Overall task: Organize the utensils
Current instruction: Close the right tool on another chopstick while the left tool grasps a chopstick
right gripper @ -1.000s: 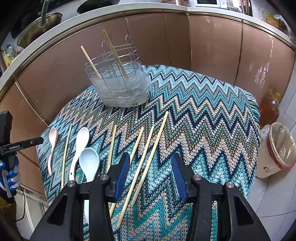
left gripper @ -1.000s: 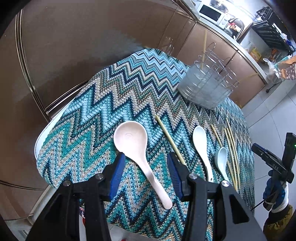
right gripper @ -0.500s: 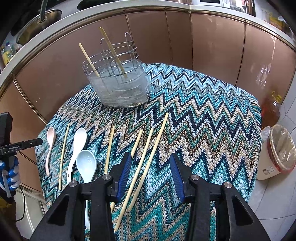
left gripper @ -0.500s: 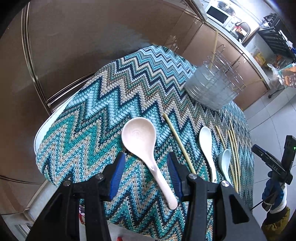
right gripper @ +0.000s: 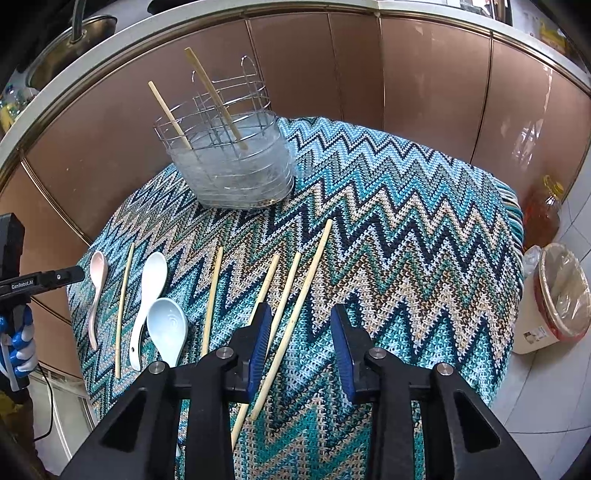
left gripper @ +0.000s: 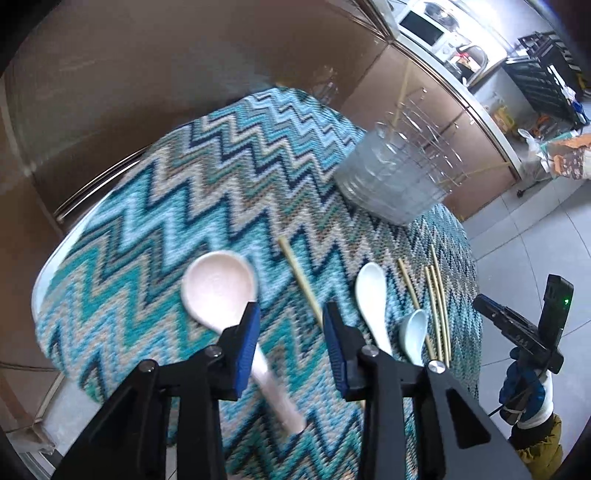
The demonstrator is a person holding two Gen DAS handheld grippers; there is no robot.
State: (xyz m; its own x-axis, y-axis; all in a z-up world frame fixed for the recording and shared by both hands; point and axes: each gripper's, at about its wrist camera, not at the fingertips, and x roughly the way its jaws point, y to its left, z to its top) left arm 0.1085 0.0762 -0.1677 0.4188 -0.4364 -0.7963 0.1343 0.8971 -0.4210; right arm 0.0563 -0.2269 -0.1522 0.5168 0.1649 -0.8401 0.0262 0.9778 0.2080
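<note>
A wire utensil caddy (right gripper: 229,155) (left gripper: 399,173) stands at the back of the zigzag cloth (right gripper: 388,229) with two chopsticks in it. On the cloth lie a pink spoon (left gripper: 221,291) (right gripper: 98,273), a white spoon (left gripper: 371,295) (right gripper: 149,280), a pale blue spoon (left gripper: 413,332) (right gripper: 168,328) and several loose chopsticks (right gripper: 295,302). My left gripper (left gripper: 290,321) is open above the pink spoon's handle. My right gripper (right gripper: 301,332) is open above the near ends of the right-hand chopsticks.
Brown cabinet fronts (right gripper: 424,81) curve behind the table. A lined waste bin (right gripper: 554,295) and an oil bottle (right gripper: 543,218) stand on the floor at the right. A microwave (left gripper: 424,22) sits on the far counter.
My left gripper has swung right and moved in over the pink spoon's handle. My right gripper has edged forward over the chopsticks. Both stay open.
</note>
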